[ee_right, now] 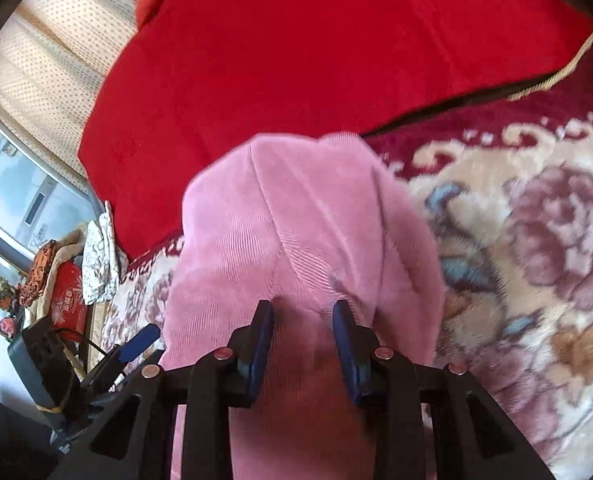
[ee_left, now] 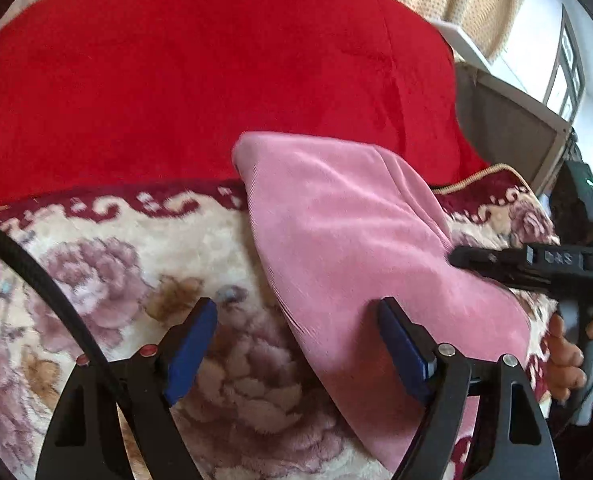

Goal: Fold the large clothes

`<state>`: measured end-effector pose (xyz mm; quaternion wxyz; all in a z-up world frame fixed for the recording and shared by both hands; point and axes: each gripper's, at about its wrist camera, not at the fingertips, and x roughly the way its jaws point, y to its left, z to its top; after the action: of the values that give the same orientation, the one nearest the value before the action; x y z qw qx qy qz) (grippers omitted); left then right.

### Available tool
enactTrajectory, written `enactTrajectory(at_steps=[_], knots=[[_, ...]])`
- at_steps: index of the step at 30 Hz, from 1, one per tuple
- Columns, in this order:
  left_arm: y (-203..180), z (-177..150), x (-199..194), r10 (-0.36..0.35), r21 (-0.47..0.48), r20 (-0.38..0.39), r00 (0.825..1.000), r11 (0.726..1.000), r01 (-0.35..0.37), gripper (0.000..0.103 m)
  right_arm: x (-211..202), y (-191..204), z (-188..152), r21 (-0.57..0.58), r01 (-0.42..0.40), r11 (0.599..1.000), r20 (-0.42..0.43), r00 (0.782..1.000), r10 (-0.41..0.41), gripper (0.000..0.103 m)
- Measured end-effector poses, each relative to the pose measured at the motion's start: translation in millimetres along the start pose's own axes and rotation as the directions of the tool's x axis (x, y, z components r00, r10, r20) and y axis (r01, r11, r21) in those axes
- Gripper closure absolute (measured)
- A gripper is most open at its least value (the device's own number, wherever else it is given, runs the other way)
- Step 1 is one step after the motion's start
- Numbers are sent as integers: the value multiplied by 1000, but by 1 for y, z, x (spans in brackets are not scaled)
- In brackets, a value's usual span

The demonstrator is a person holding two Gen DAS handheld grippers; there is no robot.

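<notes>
Mid-fold: pink garment (ee_right: pixel 296 240) lying bunched on floral blanket (ee_left: pixel 116 280). Left gripper (ee_left: pixel 296 344) spread wide at its edge; right gripper (ee_right: pixel 302 344) narrowed around a fold, grip uncertain. Next, likely: secure edge, carry across.

Pink garment (ee_left: pixel 356 248) on floral blanket (ee_left: pixel 144 248), fingers (ee_left: pixel 194 344) apart
</notes>
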<state>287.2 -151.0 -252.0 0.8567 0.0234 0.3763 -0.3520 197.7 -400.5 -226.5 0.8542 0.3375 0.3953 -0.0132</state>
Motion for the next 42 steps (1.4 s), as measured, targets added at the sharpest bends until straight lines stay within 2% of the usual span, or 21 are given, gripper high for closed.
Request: enactTrajectory(at_steps=[2,4,6,8,10,11,13,15,20,22,25,27,29,30,33,42], knots=[[0,4,-15,17,2,73,997,1000,-17,20,-11,2,-1,-2,-26,1000,14,1000,26,67],[4,6,-23,17,-18,113,993,1000,-15,20,-29,4,-1,-14,-68,998,53,996,69,67],[6,6,-19,18,-32,106,994,999,-15,20,-47,10,-3,-46,-90,995,94,991,94,67],[4,3,-4,30,-25,52,998,999,-29,20,-57,19,-7,-84,-88,993,112,989,97,67],[-2,-4,13,77,19,-33,996,997,-77,20,-53,23,-9,-102,-80,992,94,992,90,67],[-3,-6,16,95,34,-47,994,995,-94,20,-44,22,-10,-97,-70,993,67,995,77,67],[-2,-6,14,92,20,-34,995,996,-92,18,-17,12,-14,-57,-27,998,-27,999,26,67],[-1,-7,13,94,27,-30,995,995,-93,18,-4,4,-17,-35,-23,999,-55,998,22,67],[-6,-9,7,122,50,10,992,991,-123,18,-14,3,-14,-35,-41,999,-21,999,41,68],[-7,-8,-2,129,53,51,990,990,-132,18,-17,3,-13,-39,-37,999,-9,999,37,68],[-4,-4,-18,124,25,125,984,991,-128,18,-36,7,-11,-57,-60,997,52,997,63,67],[1,-3,-24,123,-3,146,982,992,-124,18,-49,8,-9,-65,-77,995,96,992,83,67],[6,-2,-20,125,-28,123,984,992,-123,18,-50,8,-9,-67,-77,995,103,991,84,67],[7,-3,-15,124,-33,99,987,992,-121,18,-44,7,-10,-66,-63,996,81,994,68,67],[3,-7,14,144,8,-36,989,990,-144,18,-9,3,-16,-52,-8,999,-44,999,6,66],[1,-7,7,175,14,2,985,985,-175,17,-19,3,-11,-41,-5,999,5,1000,5,66]])
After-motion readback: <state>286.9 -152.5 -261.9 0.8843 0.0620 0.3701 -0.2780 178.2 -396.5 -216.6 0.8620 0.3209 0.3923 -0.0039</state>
